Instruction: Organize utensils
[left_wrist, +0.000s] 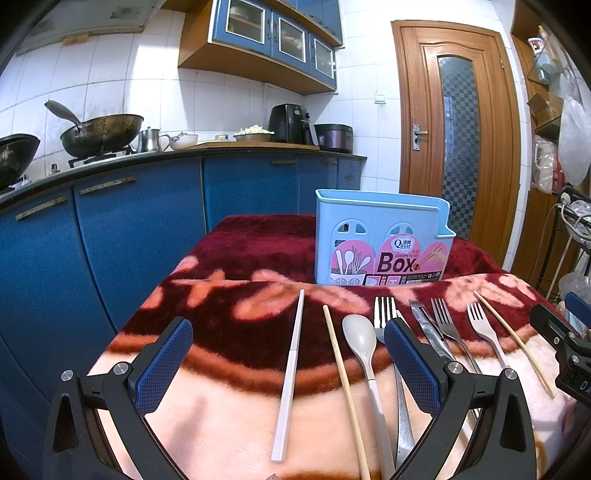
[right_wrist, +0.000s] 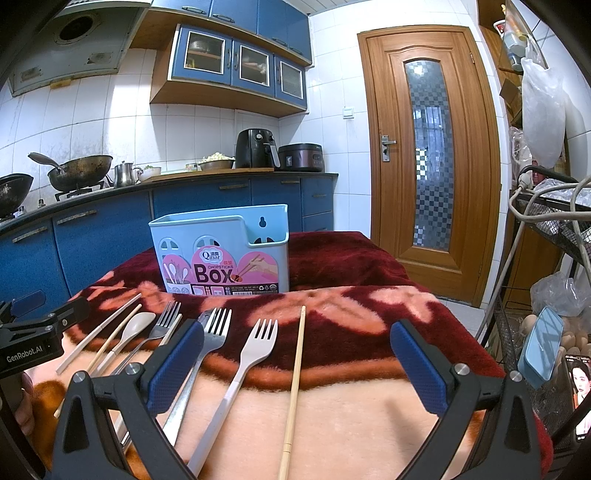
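Observation:
A light-blue chopsticks box (left_wrist: 382, 240) stands upright at the back of the blanket-covered table; it also shows in the right wrist view (right_wrist: 221, 254). Utensils lie in a row in front of it: a pale chopstick (left_wrist: 290, 373), a bamboo chopstick (left_wrist: 343, 384), a beige spoon (left_wrist: 364, 350), metal forks (left_wrist: 384, 317), a beige fork (right_wrist: 251, 365) and another bamboo chopstick (right_wrist: 295, 384). My left gripper (left_wrist: 288, 354) is open above the pale chopstick and the spoon. My right gripper (right_wrist: 297, 360) is open above the beige fork and the bamboo chopstick. Both are empty.
The table has a red and peach floral blanket (right_wrist: 351, 424). Blue kitchen cabinets (left_wrist: 110, 229) with woks stand to the left. A wooden door (right_wrist: 428, 155) is behind. A wire rack (right_wrist: 546, 295) with bags, cables and a phone stands on the right.

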